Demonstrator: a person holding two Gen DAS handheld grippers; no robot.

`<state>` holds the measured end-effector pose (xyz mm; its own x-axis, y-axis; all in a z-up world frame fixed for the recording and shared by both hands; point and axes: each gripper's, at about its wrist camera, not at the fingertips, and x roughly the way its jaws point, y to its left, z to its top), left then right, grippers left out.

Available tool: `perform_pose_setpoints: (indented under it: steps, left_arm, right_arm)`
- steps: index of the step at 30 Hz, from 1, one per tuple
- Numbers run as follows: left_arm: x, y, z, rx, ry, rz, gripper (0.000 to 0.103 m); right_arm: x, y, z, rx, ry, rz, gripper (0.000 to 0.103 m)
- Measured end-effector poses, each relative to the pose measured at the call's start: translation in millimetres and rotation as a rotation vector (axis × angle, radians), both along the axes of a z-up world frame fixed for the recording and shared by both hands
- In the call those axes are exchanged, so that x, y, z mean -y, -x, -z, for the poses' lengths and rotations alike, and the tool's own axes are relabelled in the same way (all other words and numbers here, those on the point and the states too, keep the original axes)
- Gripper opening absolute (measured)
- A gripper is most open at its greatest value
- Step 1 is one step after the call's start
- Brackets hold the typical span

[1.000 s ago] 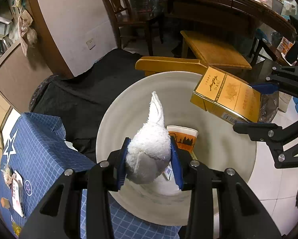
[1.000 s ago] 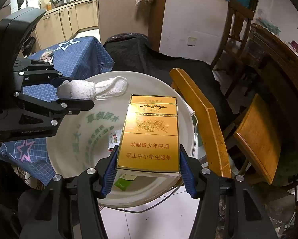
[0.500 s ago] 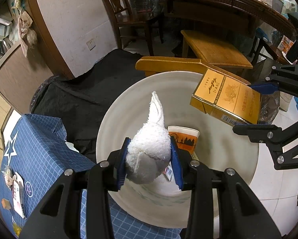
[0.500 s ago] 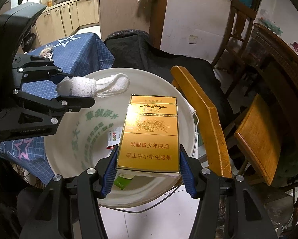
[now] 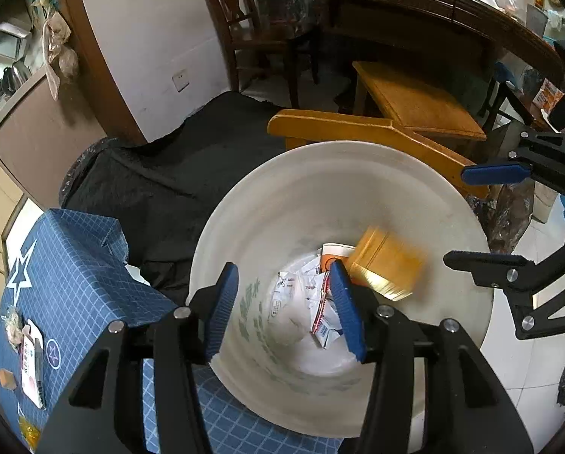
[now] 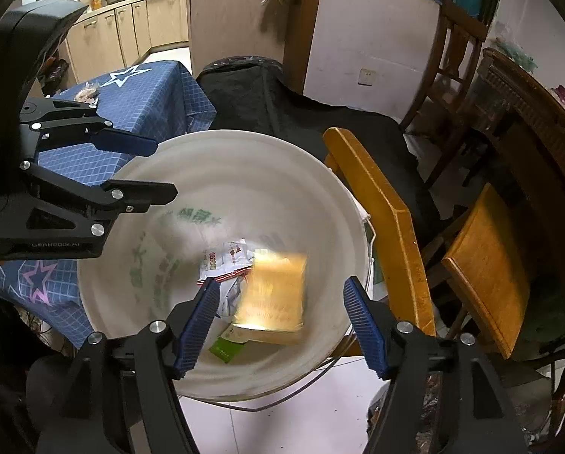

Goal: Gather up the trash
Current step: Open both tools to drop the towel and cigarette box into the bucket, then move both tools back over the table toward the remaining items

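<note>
A white plastic bucket [image 5: 320, 151] [image 6: 244, 136] stands below both grippers. My left gripper [image 5: 284, 302] [image 6: 161, 168] hangs over its left side, jaws opening with nothing between them. The white tissue wad [image 5: 290, 327] lies blurred down in the bucket. My right gripper [image 6: 280, 317] [image 5: 471, 217] is over the bucket's right side, its jaws also opening and empty. The gold cigarette carton [image 6: 275, 291] [image 5: 384, 268] is a blur falling inside the bucket, clear of the pads. Paper wrappers [image 5: 312, 295] [image 6: 225, 261] and a green packet [image 6: 227, 348] lie at the bottom.
A yellow wooden chair back [image 5: 358, 128] [image 6: 377, 204] presses against the bucket's far side, with a wooden stool [image 5: 415, 102] beyond. A table under a blue checked cloth [image 5: 74, 272] [image 6: 131, 102] stands beside the bucket. A black cloth [image 5: 161, 174] covers something behind it.
Both grippers have opened. The white wad has dropped from the left jaws and the gold carton from the right jaws into the bucket. Neither hand has shifted.
</note>
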<state>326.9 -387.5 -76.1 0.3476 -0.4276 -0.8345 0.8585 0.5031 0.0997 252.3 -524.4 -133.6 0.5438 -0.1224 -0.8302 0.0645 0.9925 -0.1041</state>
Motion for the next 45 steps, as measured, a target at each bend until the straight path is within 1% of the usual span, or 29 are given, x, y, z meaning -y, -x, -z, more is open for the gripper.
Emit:
perform_pose_setpoints:
  steps: [5,17,25,34,37,43,45]
  left_arm:
    - [-3,4,-1,0.017,0.001,0.01,0.048]
    - [-10,5,-2,0.04,-0.014,-0.005,0.048]
    - [-17,6,-3,0.05,-0.01,-0.014,0.048]
    - [-35,14,-6,0.105,-0.005,-0.034,0.048]
    - [-45,17,-9,0.127,0.008,-0.057,0.048]
    - [-71,26,-17,0.209,0.023,-0.109,0.048]
    - [-82,27,-21,0.219,0.042,-0.129,0.048]
  right_arm:
    - [-1,1,0,0.006,-0.004,0.0,0.068]
    - [0,3,1,-0.006,-0.003,0.004,0.068]
    - [-3,2,1,-0.008,-0.002,-0.003,0.068]
    - [-20,-1,-2,-0.007,0.003,-0.035,0.068]
    - [-29,-2,-6,-0.004,0.006,-0.051,0.068]
    - [-50,1,-14,0.011,0.012,-0.089,0.068]
    - [-61,0,-17,0.013,0.014,-0.105,0.068]
